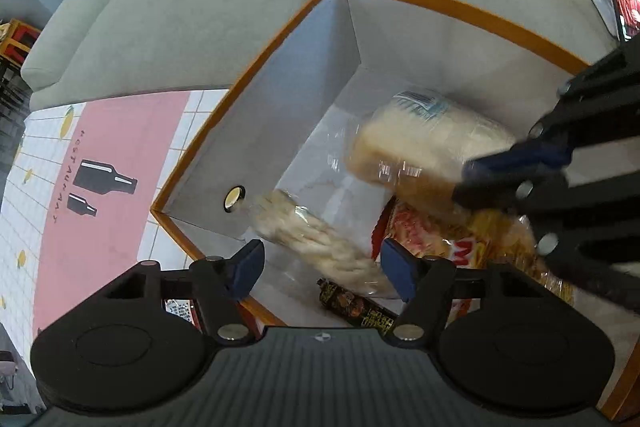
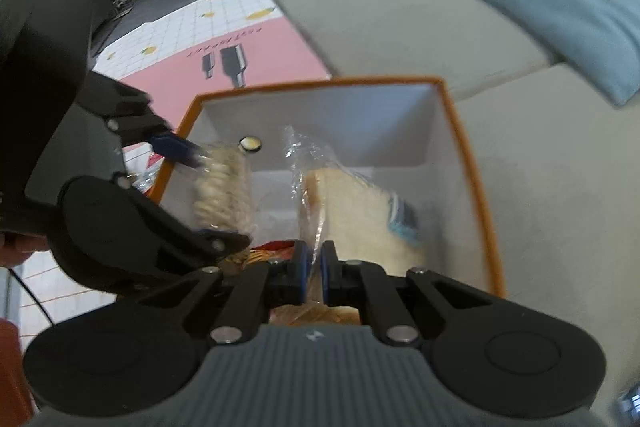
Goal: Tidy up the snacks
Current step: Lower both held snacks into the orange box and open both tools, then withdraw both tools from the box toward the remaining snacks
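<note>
Right tongs (image 2: 313, 273) clamped on blurred bread bag (image 2: 360, 215), its lower edge hidden.

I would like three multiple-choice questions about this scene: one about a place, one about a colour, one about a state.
1. Where is the box?
A. on the sofa
B. on a dining table
C. on a shelf

2. What colour is the box rim?
A. green
B. orange
C. black

3. What is the right hand-held gripper doing?
A. hanging open
B. resting shut on nothing
C. gripping the bread bag

Answers:
1 A, grey cushions surround the box.
2 B, an orange edge runs round the white walls.
3 C, the fingers pinch the clear wrapper; the left hand-held gripper is open around the cracker pack.
</note>
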### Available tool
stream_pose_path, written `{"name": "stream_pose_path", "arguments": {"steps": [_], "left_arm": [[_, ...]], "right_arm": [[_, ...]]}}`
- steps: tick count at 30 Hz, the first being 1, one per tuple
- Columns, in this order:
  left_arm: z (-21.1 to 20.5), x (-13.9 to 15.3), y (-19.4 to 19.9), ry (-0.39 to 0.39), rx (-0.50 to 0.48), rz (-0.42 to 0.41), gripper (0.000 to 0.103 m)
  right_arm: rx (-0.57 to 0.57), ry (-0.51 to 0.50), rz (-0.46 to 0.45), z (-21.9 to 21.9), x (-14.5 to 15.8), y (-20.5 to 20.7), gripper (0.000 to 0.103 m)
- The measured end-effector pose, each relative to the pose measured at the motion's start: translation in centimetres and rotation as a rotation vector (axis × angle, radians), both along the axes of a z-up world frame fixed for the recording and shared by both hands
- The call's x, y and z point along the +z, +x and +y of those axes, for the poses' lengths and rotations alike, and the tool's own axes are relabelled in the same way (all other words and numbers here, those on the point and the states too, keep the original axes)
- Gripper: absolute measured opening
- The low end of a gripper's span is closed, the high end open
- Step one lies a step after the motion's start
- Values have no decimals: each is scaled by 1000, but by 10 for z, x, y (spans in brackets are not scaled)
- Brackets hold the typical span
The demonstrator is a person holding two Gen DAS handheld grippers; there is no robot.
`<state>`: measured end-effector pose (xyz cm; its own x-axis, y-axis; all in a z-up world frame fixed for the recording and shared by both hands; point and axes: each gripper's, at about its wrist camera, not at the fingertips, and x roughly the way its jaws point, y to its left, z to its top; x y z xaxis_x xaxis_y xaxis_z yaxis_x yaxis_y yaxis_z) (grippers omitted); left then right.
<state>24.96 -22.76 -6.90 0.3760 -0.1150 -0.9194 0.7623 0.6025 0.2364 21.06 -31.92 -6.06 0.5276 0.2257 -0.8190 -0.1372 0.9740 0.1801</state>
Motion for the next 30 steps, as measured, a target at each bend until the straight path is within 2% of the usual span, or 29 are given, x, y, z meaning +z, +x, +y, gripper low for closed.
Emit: {"name": "stream_pose_path", "arguments": {"steps": [7,11,14,16,19,21,25,30], "left_arm": [[6,11,-16,-16,-38,-37,79],[9,24,-24,-32,-35,-50,79],[9,30,-26,-11,-28,-74,80],[11,32,-22,-4,-15,-64,80],[21,37,-24,-7,19,-56,80],[28,41,-27,-18,39,-56,80],[44,54,-35,-62,80,-60,80],[68,73,-51,-121,163,-95,80]], "right_arm": [[-47,100,70,-3,-14,4,3],[-60,100,110,-2,-19,6,5],[-54,70,140,4,-23,8,12],[-60,87,152,4,-23,9,22],[-92,105,171,2,-18,9,26],[-102,91,160,4,-11,7,26],[-94,31,92,13,14,-5,39],[-101,7,24,24,49,-21,42]]}}
